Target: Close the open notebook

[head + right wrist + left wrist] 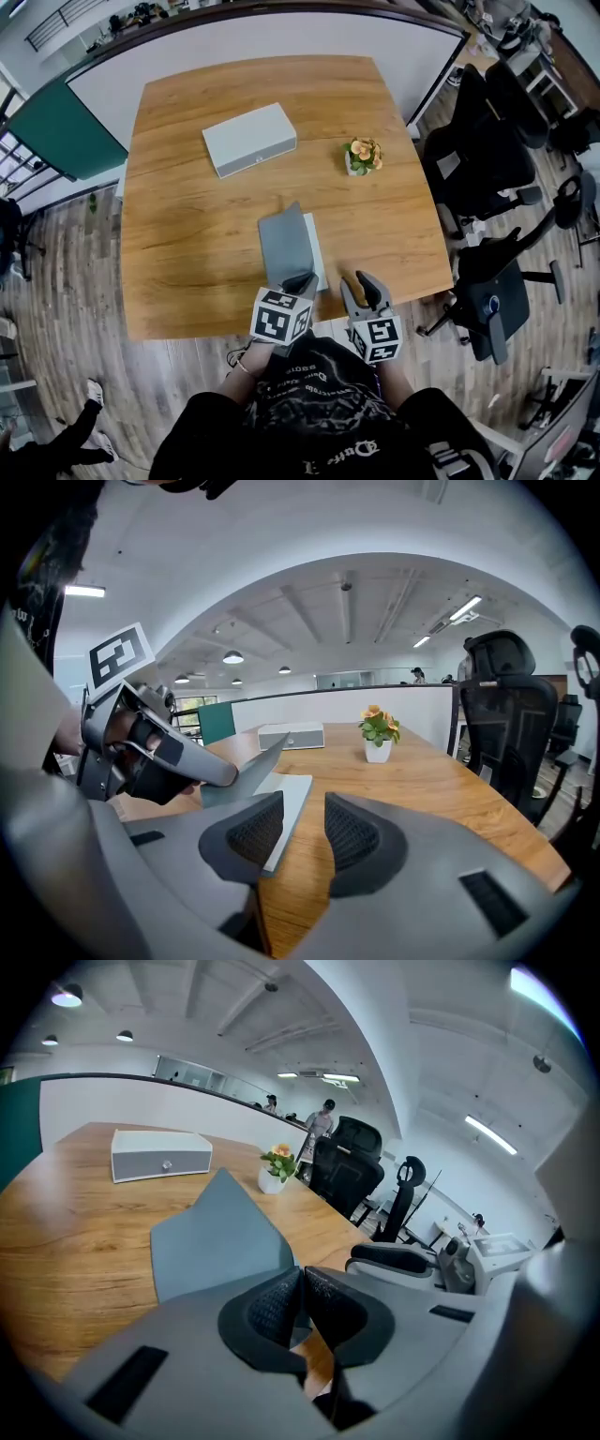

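- The left claw (300, 279) is pinching shut on the near edge of the grey cover (281, 244), which is rising tilted just ahead of its tips, half lifted.
- The notebook (314, 248) is lying on the table (187, 234) just ahead of both claws, near the front edge, its long axis running away from them. Flat white pages are showing to the right of the cover.
- The right claw (366, 284) is hovering just right of the notebook, jaws standing partly apart and gripping nothing.
- The left claw already has the cover, so closing probably means swinging it rightward down onto the pages.
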The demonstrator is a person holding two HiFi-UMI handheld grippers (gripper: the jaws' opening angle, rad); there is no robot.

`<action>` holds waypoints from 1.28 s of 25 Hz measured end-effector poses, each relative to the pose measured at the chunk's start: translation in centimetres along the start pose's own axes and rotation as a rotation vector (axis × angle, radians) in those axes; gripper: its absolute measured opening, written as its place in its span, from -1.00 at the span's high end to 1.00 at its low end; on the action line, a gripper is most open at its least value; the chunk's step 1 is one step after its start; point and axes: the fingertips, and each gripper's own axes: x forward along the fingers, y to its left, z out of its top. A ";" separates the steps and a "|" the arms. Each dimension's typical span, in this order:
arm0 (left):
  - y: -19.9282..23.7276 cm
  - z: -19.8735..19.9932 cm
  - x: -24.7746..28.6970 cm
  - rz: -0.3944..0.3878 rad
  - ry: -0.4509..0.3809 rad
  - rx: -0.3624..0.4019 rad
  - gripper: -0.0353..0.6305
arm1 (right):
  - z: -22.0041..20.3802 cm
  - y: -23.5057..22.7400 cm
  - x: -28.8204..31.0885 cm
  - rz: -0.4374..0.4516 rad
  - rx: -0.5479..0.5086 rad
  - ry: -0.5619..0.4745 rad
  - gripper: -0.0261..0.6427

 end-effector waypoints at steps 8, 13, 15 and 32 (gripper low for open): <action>-0.2 -1.6 3.9 0.012 0.095 -0.006 0.79 | -0.6 -1.9 -0.9 -0.025 0.026 0.004 0.49; -0.1 -2.1 5.6 0.013 0.126 -0.031 0.79 | -1.0 -2.5 -1.0 -0.018 0.021 0.012 0.49; -0.1 -2.4 6.2 0.014 0.142 -0.040 0.79 | -1.3 -2.6 -0.8 -0.010 0.017 0.016 0.49; -0.7 -5.1 9.4 0.036 0.219 0.038 0.53 | -1.4 -3.3 -0.7 0.032 0.000 0.017 0.49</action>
